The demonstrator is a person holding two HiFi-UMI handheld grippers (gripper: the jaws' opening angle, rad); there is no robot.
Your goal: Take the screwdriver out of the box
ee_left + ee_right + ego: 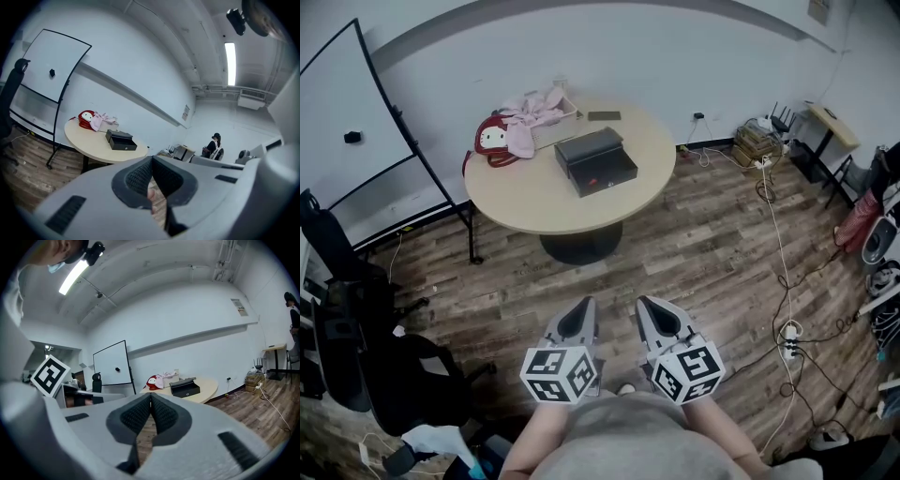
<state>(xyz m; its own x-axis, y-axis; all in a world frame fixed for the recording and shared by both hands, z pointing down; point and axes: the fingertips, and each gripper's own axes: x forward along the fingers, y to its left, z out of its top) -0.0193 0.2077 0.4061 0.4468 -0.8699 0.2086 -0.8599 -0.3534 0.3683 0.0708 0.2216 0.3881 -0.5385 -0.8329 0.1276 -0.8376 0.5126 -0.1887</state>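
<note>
A black box (pixel 595 160) with its lid raised stands on the round beige table (pixel 534 197), far ahead of me. It also shows small in the left gripper view as the box (pixel 121 140) and in the right gripper view as the box (pixel 184 387). No screwdriver can be made out. My left gripper (pixel 578 310) and right gripper (pixel 649 307) are held side by side near my body, over the wooden floor, well short of the table. Both are shut with nothing between the pads, the left gripper (pixel 152 161) and right gripper (pixel 150 398) alike.
A red bag (pixel 494 140) and pink cloth (pixel 532 117) lie at the table's far left. A whiteboard on a stand (pixel 356 131) is left, black office chairs (pixel 356 319) at lower left. Cables and a power strip (pixel 787 339) run along the floor on the right.
</note>
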